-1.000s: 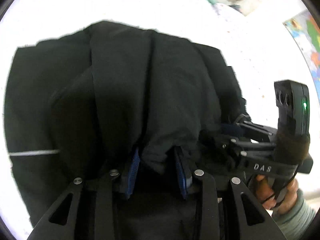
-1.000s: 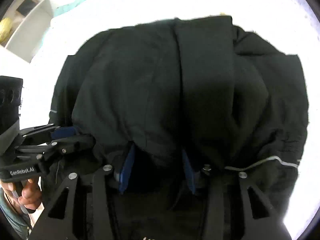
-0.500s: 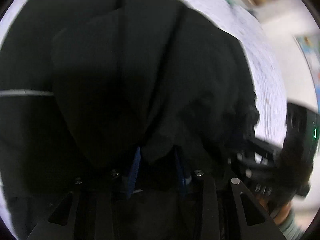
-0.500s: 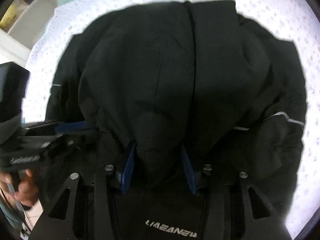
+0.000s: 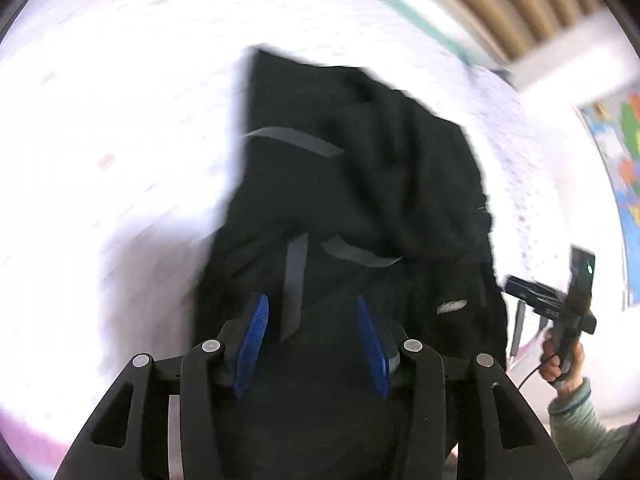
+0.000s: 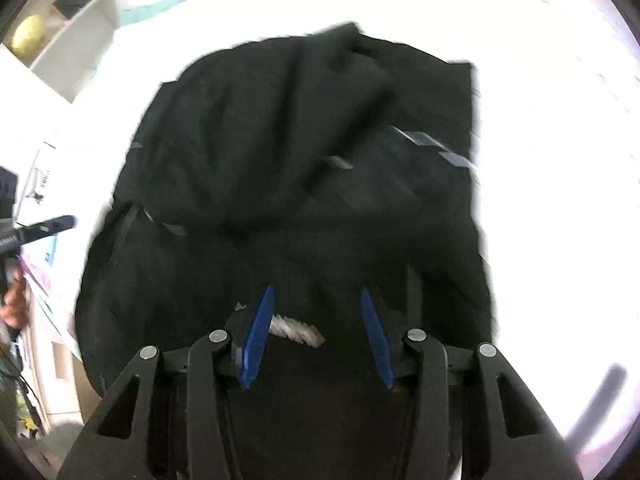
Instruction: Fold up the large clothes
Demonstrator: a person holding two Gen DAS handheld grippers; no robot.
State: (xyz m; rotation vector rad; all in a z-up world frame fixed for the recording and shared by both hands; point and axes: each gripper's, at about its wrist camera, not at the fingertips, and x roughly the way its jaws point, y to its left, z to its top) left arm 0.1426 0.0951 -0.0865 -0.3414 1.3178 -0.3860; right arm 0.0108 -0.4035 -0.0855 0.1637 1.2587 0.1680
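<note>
A black garment (image 5: 360, 184) with grey reflective stripes lies bunched and folded over on a white patterned bed cover (image 5: 100, 140). It also fills the right wrist view (image 6: 288, 160). My left gripper (image 5: 310, 312) is open, its blue pads apart above the near edge of the garment, holding nothing. My right gripper (image 6: 316, 300) is open too, above the near edge, with a white knit bit (image 6: 296, 328) between its pads. The right gripper also shows in the left wrist view (image 5: 532, 308), held off to the garment's right. The left gripper's fingertip shows in the right wrist view (image 6: 44, 228).
The bed cover (image 6: 560, 160) spreads around the garment on all sides. A white shelf unit (image 6: 68, 40) stands beyond the bed's far left. A colourful map (image 5: 624, 152) hangs on the wall to the right. A hand and sleeve (image 5: 568, 392) hold the right gripper.
Both grippers have opened and let go of the garment, then pulled back from it. The garment has dropped folded over on the bed, its grey stripes now showing on top.
</note>
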